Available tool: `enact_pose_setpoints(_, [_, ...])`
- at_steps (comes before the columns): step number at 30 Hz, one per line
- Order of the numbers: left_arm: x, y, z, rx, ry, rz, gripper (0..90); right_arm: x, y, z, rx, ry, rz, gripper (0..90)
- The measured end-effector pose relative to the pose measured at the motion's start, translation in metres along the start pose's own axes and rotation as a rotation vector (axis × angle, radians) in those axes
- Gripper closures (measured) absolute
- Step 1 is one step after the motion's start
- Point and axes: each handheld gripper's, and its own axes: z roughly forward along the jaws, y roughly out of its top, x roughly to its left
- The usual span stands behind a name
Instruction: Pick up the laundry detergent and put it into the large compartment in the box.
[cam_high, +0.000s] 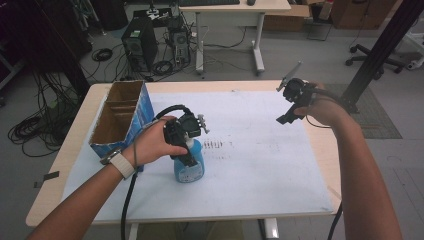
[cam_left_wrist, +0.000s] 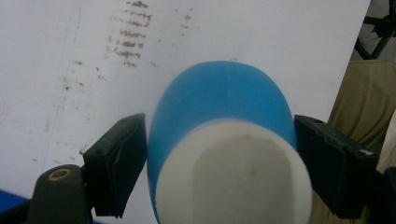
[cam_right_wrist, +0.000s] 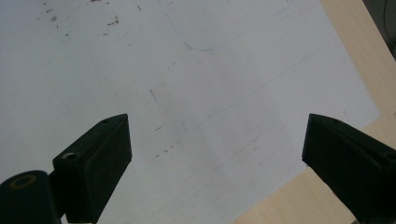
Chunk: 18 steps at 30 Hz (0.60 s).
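Between the left gripper's (cam_left_wrist: 219, 158) fingers (cam_left_wrist: 116, 168) sits the blue bottle (cam_left_wrist: 219, 98), white cap end toward the camera, and both pads lie right against its sides, so it's a grasp on the bottle. From above, that left gripper (cam_high: 187, 159) comes down over the top of the bottle (cam_high: 190, 167), which stands upright on the white sheet (cam_high: 250, 170) covering the worktop (cam_high: 65, 150), a little left of centre and near the front edge. The bottle carries a pale label low on its body. The person's left hand (cam_high: 155, 145), with a pale band on the wrist, is wrapped around the gripper's body, and a black cable loops from it over the front of the worktop.

Just left of the bottle stands an open cardboard box (cam_high: 120, 117) with blue printed sides, close beside the hand. Some dark smudges (cam_high: 215, 145) mark the sheet just right of the bottle.

Over on the other side, the right gripper's (cam_right_wrist: 215, 154) fingers (cam_right_wrist: 98, 163) are spread wide with nothing between them, looking down on bare sheet and a strip of the wooden edge. In the high view the right gripper (cam_high: 285, 119) is held up above the far right part of the worktop, well apart from the bottle, with the right hand (cam_high: 320, 107) behind it.
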Motion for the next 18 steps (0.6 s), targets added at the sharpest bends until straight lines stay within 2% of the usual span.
enact_pose_setpoints(18, [0.0008, 0.0003, 0.0022, 0.007, 0.014, -0.008, 33.1, -0.0001, -0.0013, -0.0006, -0.002, -0.001, 0.004, 8.3])
